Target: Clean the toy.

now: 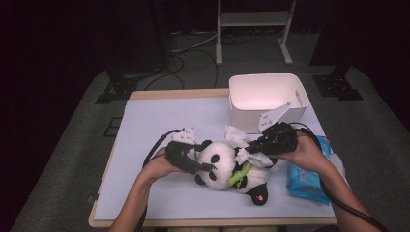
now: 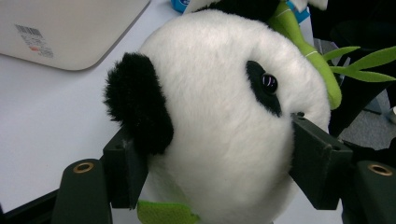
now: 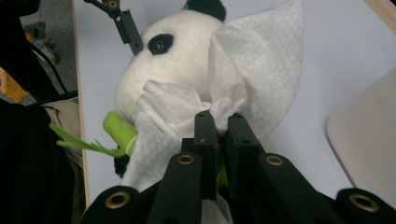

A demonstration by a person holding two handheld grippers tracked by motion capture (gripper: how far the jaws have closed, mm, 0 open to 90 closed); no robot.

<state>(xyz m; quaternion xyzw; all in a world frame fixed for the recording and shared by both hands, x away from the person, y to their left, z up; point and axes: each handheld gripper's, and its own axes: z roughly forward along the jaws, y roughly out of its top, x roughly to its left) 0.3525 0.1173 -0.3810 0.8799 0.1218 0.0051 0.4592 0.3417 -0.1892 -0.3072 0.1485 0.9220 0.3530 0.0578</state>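
A black-and-white panda plush (image 1: 220, 164) lies on the white table top (image 1: 154, 121), holding a green bamboo sprig (image 1: 240, 173). My left gripper (image 1: 205, 158) comes in from the left, and in the left gripper view its pads (image 2: 128, 163) press into both sides of the panda's head (image 2: 219, 93). My right gripper (image 1: 254, 145) is over the plush from the right, shut on a crumpled white wipe (image 1: 239, 136). In the right gripper view the wipe (image 3: 252, 60) fans out above the closed jaws of that gripper (image 3: 218, 119), against the panda's face (image 3: 173, 60).
A white plastic bin (image 1: 263, 76) stands at the back right of the table. A blue pack of wipes (image 1: 307, 179) lies at the right edge, under my right forearm. Dark stands and cables sit on the floor beyond the table.
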